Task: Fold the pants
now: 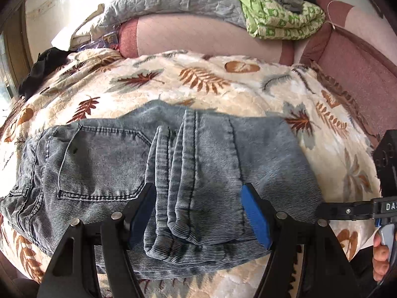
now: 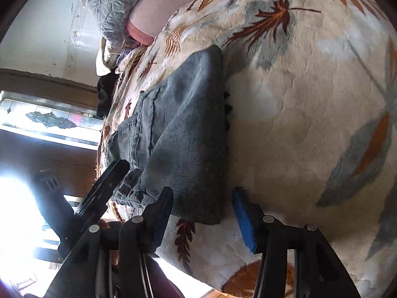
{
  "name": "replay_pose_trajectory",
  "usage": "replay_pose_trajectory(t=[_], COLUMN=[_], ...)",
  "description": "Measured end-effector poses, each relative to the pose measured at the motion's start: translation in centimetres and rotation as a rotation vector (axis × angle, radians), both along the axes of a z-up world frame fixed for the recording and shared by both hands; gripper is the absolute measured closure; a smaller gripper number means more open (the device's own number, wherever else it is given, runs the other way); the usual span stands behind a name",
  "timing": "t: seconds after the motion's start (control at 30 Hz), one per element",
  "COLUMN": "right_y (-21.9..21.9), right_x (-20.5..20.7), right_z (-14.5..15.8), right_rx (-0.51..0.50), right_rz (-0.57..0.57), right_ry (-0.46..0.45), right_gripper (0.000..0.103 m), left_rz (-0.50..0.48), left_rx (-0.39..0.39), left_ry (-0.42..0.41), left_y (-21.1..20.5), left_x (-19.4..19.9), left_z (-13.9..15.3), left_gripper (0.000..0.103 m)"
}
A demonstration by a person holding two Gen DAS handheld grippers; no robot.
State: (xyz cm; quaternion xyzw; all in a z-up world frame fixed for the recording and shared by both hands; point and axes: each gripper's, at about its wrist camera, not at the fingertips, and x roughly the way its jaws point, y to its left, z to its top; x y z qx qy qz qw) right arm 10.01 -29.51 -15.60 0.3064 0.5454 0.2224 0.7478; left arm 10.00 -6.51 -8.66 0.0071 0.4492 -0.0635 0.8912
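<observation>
Faded blue jeans lie folded into a compact bundle on a cream leaf-print blanket, back pocket up at the left. My left gripper is open just above the bundle's near edge, its blue pads either side of a bunched ridge of denim, holding nothing. The right gripper's body shows at the right edge of the left wrist view. In the right wrist view the right gripper is open over the corner of the jeans, gripping nothing, and the left gripper shows at the left.
A grey quilted pillow and a green patterned bundle with dark clothes lie on the pink mattress at the back. A black garment sits at the far left. A window is beyond the bed.
</observation>
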Motion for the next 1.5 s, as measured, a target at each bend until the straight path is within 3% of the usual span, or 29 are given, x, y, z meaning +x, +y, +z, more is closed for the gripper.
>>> replay_pose_trajectory(t=[0.03,0.1,0.27,0.37,0.43,0.53,0.57,0.63,0.7,0.8,0.87,0.9,0.93,0.97,1.07,1.17,1.23,1.33,1.5], right_y=[0.1,0.6,2.5,3.2,1.7,0.4,-0.1,-1.2,-1.6,-0.2,0.5,1.0,1.3,1.5,1.2,1.6,2.5,3.0,2.7], right_x=[0.0,-0.2,-1.6,-0.7,-0.5,-1.1,-1.2,-1.3,-0.6,1.8,3.7,4.7,5.6,6.1,6.1,6.6,7.0,7.2,5.5], right_z=[0.0,0.3,3.7,1.4,1.1,1.6,2.1,3.7,4.9,5.6,4.5,3.4,1.9,0.5,2.0,3.9,3.7,1.0,3.8], right_rx=[-0.012,-0.042,-0.270,-0.325,-0.237,-0.191,-0.200,-0.166,-0.080,0.072,0.170,0.168,0.096,0.059,0.119,0.111,0.092,0.023,0.075], right_rz=[-0.008,0.014,0.075,0.129,0.066,0.047,0.025,-0.021,-0.054,-0.067,-0.086,-0.100,-0.107,-0.108,-0.131,-0.112,-0.079,-0.065,-0.068], right_ry=[-0.003,-0.012,-0.122,-0.057,-0.035,-0.034,-0.047,-0.095,-0.122,-0.143,-0.104,-0.060,0.007,0.065,0.024,-0.032,-0.035,0.035,-0.050], right_gripper=[0.056,0.089,0.090,0.090,0.083,0.072,0.072,0.071,0.071,0.070,0.062,0.048,0.045,0.049,0.049,0.046,0.038,0.037,0.037], left_rz=[-0.004,-0.009,-0.016,-0.041,-0.069,-0.044,-0.041,-0.053,-0.105,-0.070,-0.064,-0.068,-0.072,-0.076,-0.073,-0.063,-0.076,-0.094,-0.064], left_rx=[0.016,0.044,-0.001,0.062,0.104,0.032,0.016,0.057,0.150,0.128,0.108,0.109,0.111,0.111,0.080,0.033,0.025,0.068,-0.016], left_ry=[0.041,0.095,0.065,0.117,0.097,0.075,0.046,0.008,0.084,0.070,0.079,0.079,0.081,0.085,0.069,0.045,0.041,0.066,0.040], left_y=[0.0,0.0,0.3,-0.3,-0.7,0.1,0.2,-0.2,-1.4,-0.8,-0.5,-0.5,-0.5,-0.5,0.1,0.5,0.4,-0.1,0.9], left_x=[0.4,0.6,-0.4,0.1,-0.2,-0.5,-0.7,-1.1,-0.5,-0.5,-0.4,-0.4,-0.4,-0.4,-0.6,-1.1,-1.3,-0.9,-1.6], left_z=[-0.8,-2.0,-0.9,-2.1,-1.9,-0.7,-0.2,0.0,-2.0,-2.5,-2.6,-2.6,-2.5,-2.5,-1.9,-1.2,-1.5,-2.9,-0.9], left_gripper=[0.032,0.032,0.032,0.031,0.031,0.031,0.031,0.030,0.029,0.022,0.022,0.022,0.022,0.022,0.022,0.022,0.022,0.018,0.018])
